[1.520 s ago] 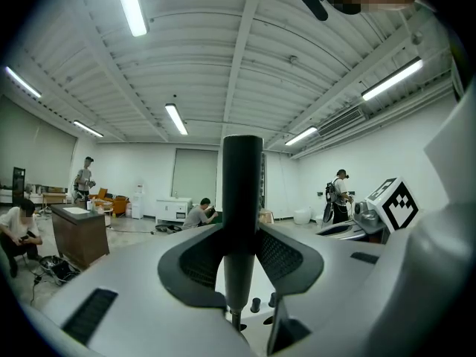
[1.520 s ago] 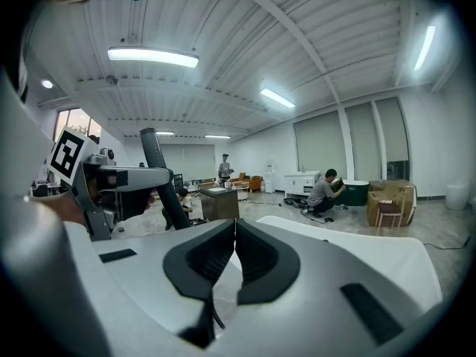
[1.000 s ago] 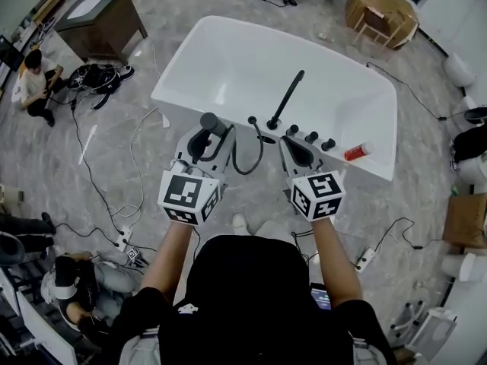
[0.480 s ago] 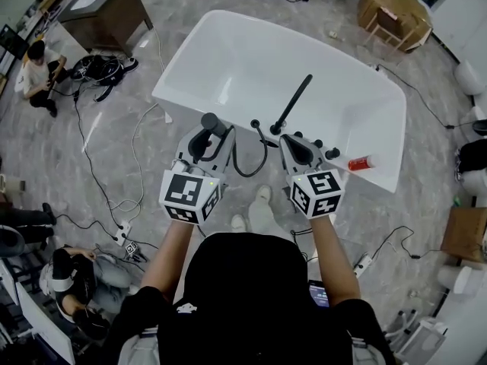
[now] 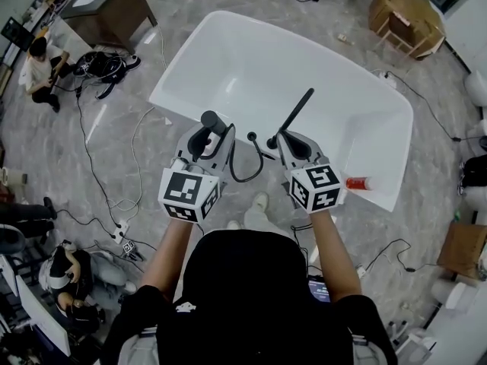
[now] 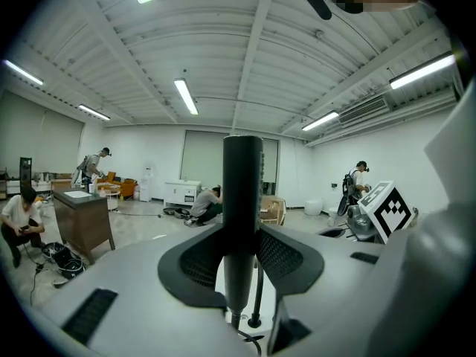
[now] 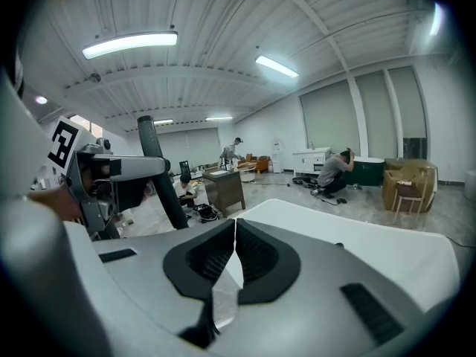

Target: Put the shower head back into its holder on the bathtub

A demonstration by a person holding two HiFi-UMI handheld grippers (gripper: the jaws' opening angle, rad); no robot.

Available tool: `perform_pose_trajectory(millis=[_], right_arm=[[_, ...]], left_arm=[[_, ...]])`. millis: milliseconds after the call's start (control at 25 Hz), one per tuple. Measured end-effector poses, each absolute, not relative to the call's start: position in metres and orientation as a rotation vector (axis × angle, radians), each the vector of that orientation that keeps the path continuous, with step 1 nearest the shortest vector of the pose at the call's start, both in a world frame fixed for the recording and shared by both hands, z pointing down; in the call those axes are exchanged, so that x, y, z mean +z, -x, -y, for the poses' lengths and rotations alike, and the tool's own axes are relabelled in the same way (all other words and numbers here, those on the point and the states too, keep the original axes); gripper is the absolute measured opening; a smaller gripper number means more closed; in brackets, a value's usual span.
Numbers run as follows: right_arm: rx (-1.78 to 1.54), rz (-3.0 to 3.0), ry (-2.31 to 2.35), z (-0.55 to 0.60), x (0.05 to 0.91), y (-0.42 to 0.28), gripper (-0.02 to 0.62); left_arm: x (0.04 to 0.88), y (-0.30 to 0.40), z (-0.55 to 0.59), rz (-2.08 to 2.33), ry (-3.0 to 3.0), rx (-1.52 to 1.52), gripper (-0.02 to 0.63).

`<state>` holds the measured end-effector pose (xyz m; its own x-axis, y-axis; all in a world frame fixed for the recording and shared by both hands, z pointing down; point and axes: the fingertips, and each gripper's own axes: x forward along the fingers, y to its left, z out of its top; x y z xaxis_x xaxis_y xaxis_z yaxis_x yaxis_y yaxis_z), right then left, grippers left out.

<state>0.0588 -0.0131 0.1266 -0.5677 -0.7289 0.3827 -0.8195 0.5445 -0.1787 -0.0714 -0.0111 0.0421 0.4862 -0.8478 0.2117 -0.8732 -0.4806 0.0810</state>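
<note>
A white bathtub (image 5: 228, 67) lies ahead of me, its near rim just beyond both grippers. My left gripper (image 5: 204, 137) is shut on the black shower head (image 5: 209, 124), which stands upright between its pads (image 6: 242, 222). The black hose (image 5: 245, 172) loops from the shower head to a round black fitting (image 5: 251, 137) on the rim. My right gripper (image 5: 288, 139) is shut with nothing in it, over the rim just right of that fitting and close to the foot of the slanted black spout (image 5: 293, 116). In the right gripper view its jaws (image 7: 233, 233) meet over the white tub.
A red bottle (image 5: 358, 182) lies on the tub's rim at the right. Cables (image 5: 114, 181) trail over the grey floor on the left. A brown cabinet (image 5: 106, 10) stands far left, and people sit or crouch round the room. A wooden chair (image 5: 407, 17) is far right.
Both grippers have moved forward to the tub's near rim, the shower head still in the left one. The rim's knobs are now hidden behind the right gripper.
</note>
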Motion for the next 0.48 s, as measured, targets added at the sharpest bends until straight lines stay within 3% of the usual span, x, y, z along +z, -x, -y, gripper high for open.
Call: perform_pose_trajectory(millis=[480], right_arm=[[0.556, 2.515, -1.200, 0.067, 0.162, -0.091, 0.025]], left_arm=[[0.070, 0.043, 0.061, 1.530, -2.502, 0.262, 0.144]])
